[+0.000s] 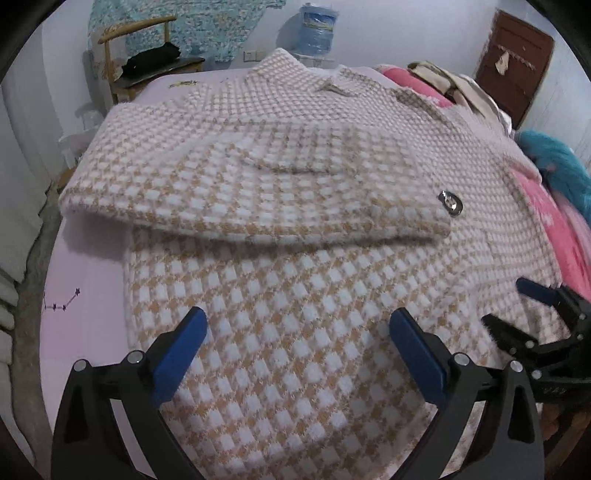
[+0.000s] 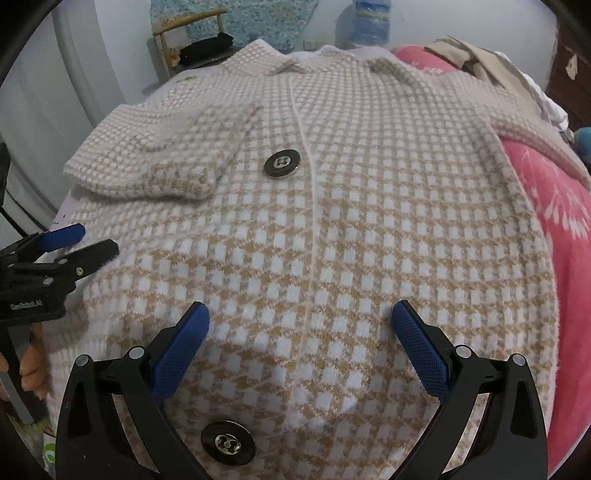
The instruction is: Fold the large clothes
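A tan-and-white checked coat [image 1: 295,288] lies front-up on a bed and also fills the right wrist view [image 2: 369,221]. Its left sleeve [image 1: 240,192] is folded across the chest; it also shows in the right wrist view [image 2: 162,155]. Two metal buttons [image 2: 282,163] [image 2: 228,442] sit beside the front placket. My left gripper [image 1: 297,325] is open and empty just above the coat's lower part. My right gripper [image 2: 300,321] is open and empty above the coat's front. Each gripper shows in the other's view, the right [image 1: 524,306] and the left [image 2: 85,240].
The bed has a pale pink sheet [image 1: 85,280]. A pink blanket [image 2: 554,221] and a teal fluffy item [image 1: 565,166] lie at the coat's right. A wooden chair [image 1: 147,55], a water bottle [image 1: 317,29] and a brown door [image 1: 517,62] stand at the back.
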